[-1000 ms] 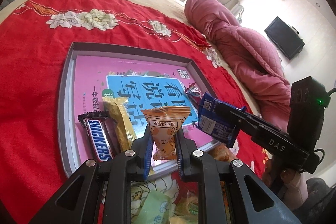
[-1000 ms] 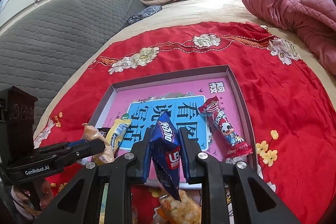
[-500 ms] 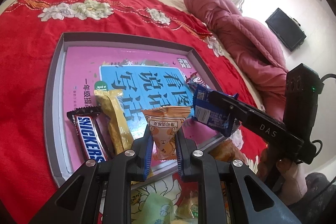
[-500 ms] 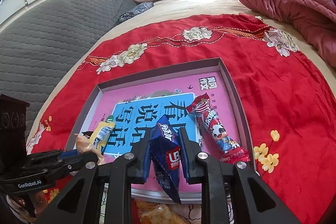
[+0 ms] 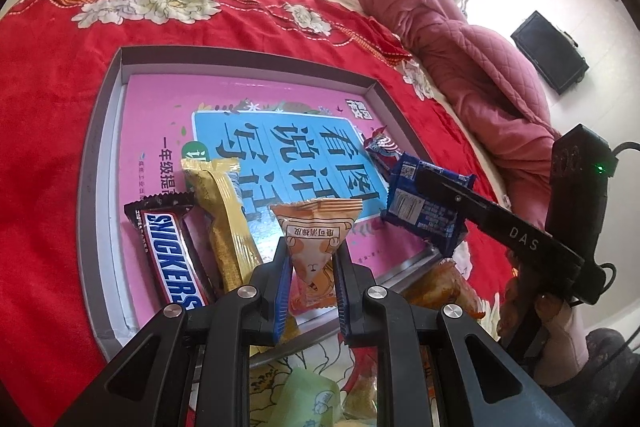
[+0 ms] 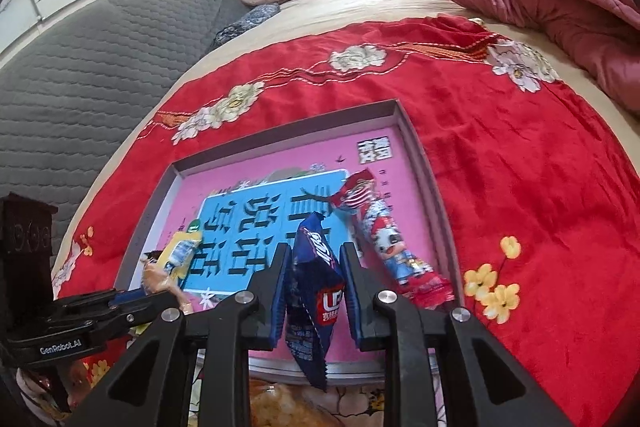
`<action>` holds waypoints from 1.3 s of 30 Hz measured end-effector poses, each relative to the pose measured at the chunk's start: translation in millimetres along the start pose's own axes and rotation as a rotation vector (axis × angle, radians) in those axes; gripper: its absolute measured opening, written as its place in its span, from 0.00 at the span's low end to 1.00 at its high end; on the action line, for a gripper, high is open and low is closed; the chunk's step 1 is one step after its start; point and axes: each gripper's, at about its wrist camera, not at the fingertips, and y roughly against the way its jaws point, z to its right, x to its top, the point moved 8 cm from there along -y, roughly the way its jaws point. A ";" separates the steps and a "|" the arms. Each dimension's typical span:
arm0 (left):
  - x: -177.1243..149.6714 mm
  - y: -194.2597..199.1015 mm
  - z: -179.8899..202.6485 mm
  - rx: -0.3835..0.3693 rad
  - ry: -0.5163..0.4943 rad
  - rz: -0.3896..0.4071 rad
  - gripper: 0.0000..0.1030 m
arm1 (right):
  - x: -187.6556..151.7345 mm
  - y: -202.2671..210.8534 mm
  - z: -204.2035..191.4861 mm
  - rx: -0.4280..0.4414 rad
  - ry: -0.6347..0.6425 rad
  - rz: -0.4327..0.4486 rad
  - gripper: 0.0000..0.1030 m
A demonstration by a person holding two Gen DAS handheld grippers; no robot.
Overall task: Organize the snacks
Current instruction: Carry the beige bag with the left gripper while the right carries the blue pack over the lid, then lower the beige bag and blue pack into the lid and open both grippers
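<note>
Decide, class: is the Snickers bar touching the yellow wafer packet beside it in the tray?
Touching. In the left wrist view, the Snickers bar lies alongside the yellow wafer packet, their long edges meeting with no pink tray floor visible between them.

Left tool [image 5: 311, 259] and right tool [image 6: 314, 267] both point forward, side by side, each clamped on something.

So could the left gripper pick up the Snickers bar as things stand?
Probably not yet: the left gripper is shut on an orange snack packet. The Snickers bar lies uncovered in the tray just beside it.
</note>
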 end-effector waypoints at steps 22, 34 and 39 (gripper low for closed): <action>-1.2 -0.6 -1.0 -0.012 0.019 -0.011 0.19 | -2.4 18.1 26.1 -0.093 -0.011 0.000 0.27; -1.3 1.1 -2.7 -0.018 0.031 -0.014 0.20 | -21.2 40.3 17.6 -0.107 0.047 -0.018 0.35; -3.2 0.0 -2.2 -0.019 0.034 -0.025 0.21 | -26.8 36.3 15.7 -0.127 0.083 -0.033 0.35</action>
